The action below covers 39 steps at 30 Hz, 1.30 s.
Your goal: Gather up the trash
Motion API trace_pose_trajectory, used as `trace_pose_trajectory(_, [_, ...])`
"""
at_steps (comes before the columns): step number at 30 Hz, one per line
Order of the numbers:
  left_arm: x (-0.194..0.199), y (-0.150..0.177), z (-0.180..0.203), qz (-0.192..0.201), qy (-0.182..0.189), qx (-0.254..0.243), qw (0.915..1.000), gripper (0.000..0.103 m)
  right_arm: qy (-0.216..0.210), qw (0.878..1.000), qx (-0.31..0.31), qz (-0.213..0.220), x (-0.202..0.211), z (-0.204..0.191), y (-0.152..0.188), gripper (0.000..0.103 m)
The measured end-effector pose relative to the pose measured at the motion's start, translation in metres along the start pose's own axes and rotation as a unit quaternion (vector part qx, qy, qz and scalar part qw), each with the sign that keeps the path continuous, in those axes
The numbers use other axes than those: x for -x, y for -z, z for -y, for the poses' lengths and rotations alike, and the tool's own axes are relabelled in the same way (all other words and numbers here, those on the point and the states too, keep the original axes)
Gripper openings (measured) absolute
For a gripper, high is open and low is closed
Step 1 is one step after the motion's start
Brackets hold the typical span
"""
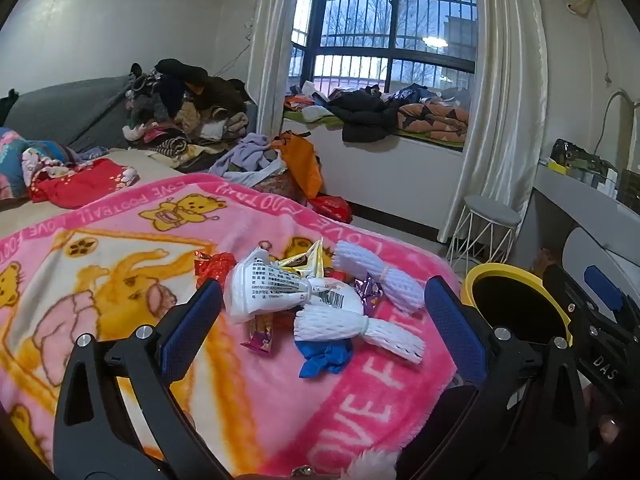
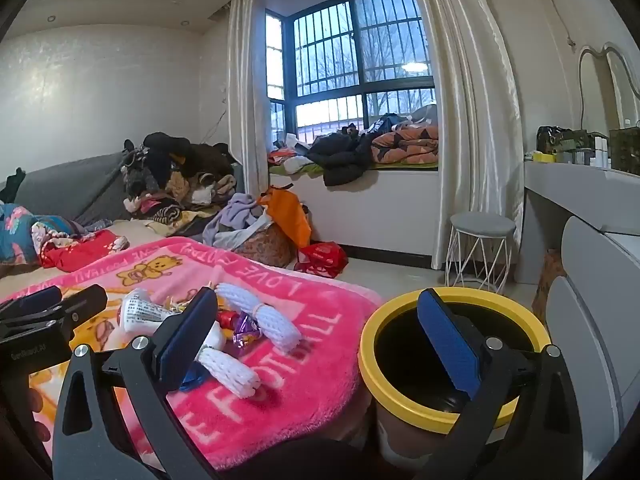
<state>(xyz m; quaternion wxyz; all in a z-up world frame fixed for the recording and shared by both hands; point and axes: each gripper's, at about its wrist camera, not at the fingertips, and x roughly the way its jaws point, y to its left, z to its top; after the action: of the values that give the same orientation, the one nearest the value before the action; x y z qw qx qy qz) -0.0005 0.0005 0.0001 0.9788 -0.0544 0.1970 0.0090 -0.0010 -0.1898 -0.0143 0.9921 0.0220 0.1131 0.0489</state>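
Observation:
A heap of trash lies on the pink bear-print blanket (image 1: 120, 280). It holds a crumpled white printed bag (image 1: 272, 292), two white foam nets (image 1: 380, 276) (image 1: 360, 328), a blue glove (image 1: 324, 354) and red, yellow and purple wrappers. My left gripper (image 1: 324, 320) hangs open just in front of the heap, its blue pads wide on either side and touching nothing. My right gripper (image 2: 318, 340) is open too and holds nothing. Its left finger stands in front of the heap (image 2: 260, 316). Its right finger is over the mouth of the yellow-rimmed bin (image 2: 370, 344).
The bin (image 1: 476, 276) stands on the floor against the bed's right corner. Beyond it are a white wire stool (image 2: 480, 248), a white dresser (image 2: 580, 192), bags on the floor (image 2: 320, 258) and piles of clothes at the bed's far end (image 1: 180, 120) and on the window ledge.

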Motion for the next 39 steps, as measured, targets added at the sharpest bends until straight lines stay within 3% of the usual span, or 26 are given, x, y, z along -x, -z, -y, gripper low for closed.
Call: trace_pose_trajectory(39, [-0.0005, -0.0058, 0.0028, 0.003, 0.001, -0.002, 1.0, 0.093, 0.0, 1.0, 0.001, -0.001, -0.0008, 0.0005, -0.0006, 0.097])
